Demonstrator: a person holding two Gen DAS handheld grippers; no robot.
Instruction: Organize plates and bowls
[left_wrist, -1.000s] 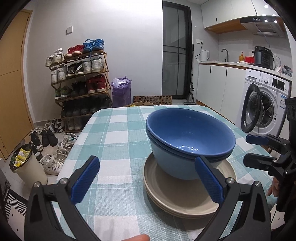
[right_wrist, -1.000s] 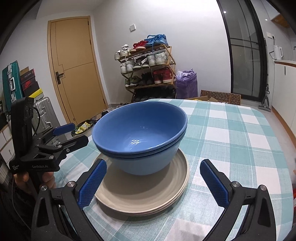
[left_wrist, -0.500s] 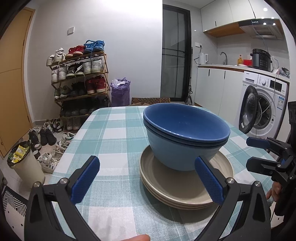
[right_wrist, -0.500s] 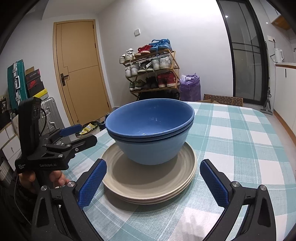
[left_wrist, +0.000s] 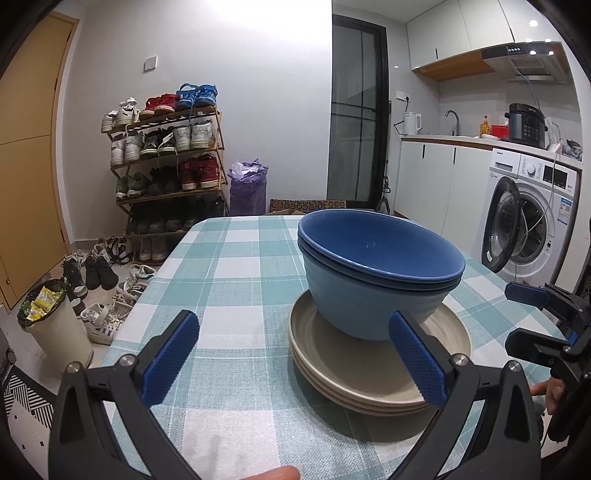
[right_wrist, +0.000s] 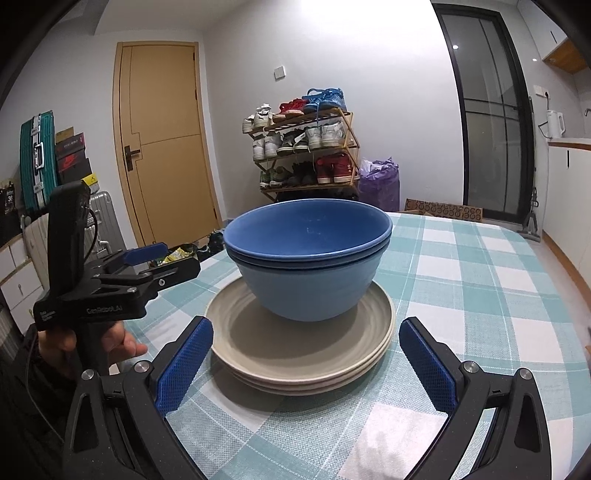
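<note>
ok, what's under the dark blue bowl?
The dark blue bowl is nested in a lighter blue bowl, which stands on a stack of beige plates on the checked tablecloth. At least three plate rims show; the plate centres are covered.

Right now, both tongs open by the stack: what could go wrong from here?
1. The two nested blue bowls sit loose on the stacked beige plates; lifting the plates may tip or slide them.
2. The stack sits near the checked tablecloth's front edge; a nudge toward it could push it off.
3. The left tongs and right tongs face each other across the stack and could collide.
</note>
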